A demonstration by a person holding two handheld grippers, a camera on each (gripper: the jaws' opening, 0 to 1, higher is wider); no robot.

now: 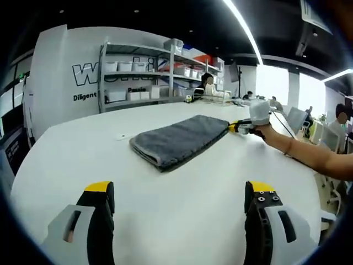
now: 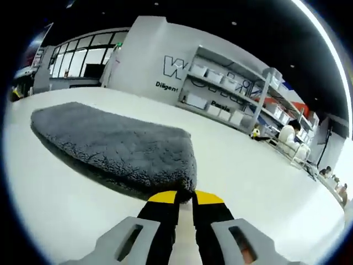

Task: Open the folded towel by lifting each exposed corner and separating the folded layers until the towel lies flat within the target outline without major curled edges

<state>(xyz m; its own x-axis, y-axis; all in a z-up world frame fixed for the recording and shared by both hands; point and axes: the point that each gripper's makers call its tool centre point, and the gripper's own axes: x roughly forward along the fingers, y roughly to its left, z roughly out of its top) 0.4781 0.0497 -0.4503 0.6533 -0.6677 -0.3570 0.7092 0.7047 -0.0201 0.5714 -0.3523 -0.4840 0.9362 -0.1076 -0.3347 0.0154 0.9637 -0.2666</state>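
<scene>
A folded grey towel [image 1: 177,140] lies on the white table [image 1: 83,149], ahead of my left gripper [image 1: 181,194], which stands open and well short of it. At the towel's far right corner sits my right gripper [image 1: 238,127], held by a gloved hand [image 1: 259,113]. In the right gripper view the towel [image 2: 110,144] spreads to the upper left, and my right gripper [image 2: 185,196] is shut on its near corner, with the yellow-tipped jaws pressed together on the fabric.
Metal shelves with white bins [image 1: 144,72] stand behind the table against a white wall [image 1: 60,72] with lettering. A person [image 1: 209,85] sits at the far side. The person's bare forearm [image 1: 306,153] reaches in from the right. A small scrap [image 1: 122,137] lies left of the towel.
</scene>
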